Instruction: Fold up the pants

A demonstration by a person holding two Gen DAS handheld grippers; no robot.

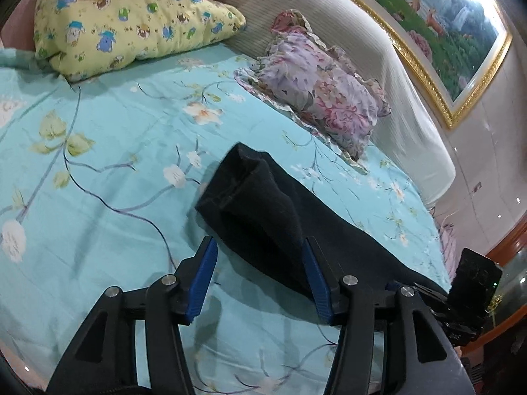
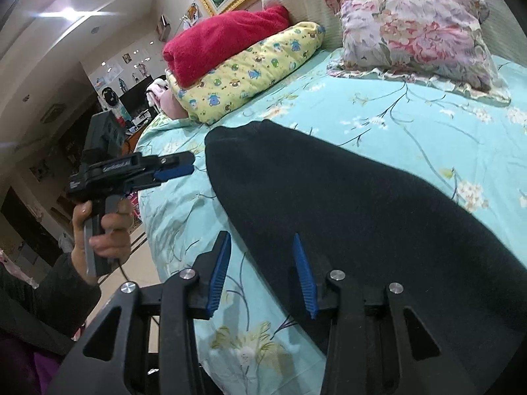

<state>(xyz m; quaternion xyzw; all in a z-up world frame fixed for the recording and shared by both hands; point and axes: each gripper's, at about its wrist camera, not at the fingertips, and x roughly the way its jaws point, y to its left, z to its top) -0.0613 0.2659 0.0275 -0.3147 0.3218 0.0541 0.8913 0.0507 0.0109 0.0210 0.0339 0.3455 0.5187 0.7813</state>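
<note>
Black pants (image 2: 346, 204) spread across the turquoise floral bedsheet (image 1: 98, 171), filling lower right of the right wrist view. Left gripper (image 1: 260, 273) spread apart, nothing pinched, cloth between the blue pads (image 1: 202, 283). Right gripper (image 2: 260, 273) likewise parted at the pants' edge, gripping nothing. Floral pillow (image 1: 322, 98) upper right.

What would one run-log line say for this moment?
task: fold pants | black pants lying folded on bed sheet | left gripper open, empty | right gripper open, empty, over pants edge
</note>
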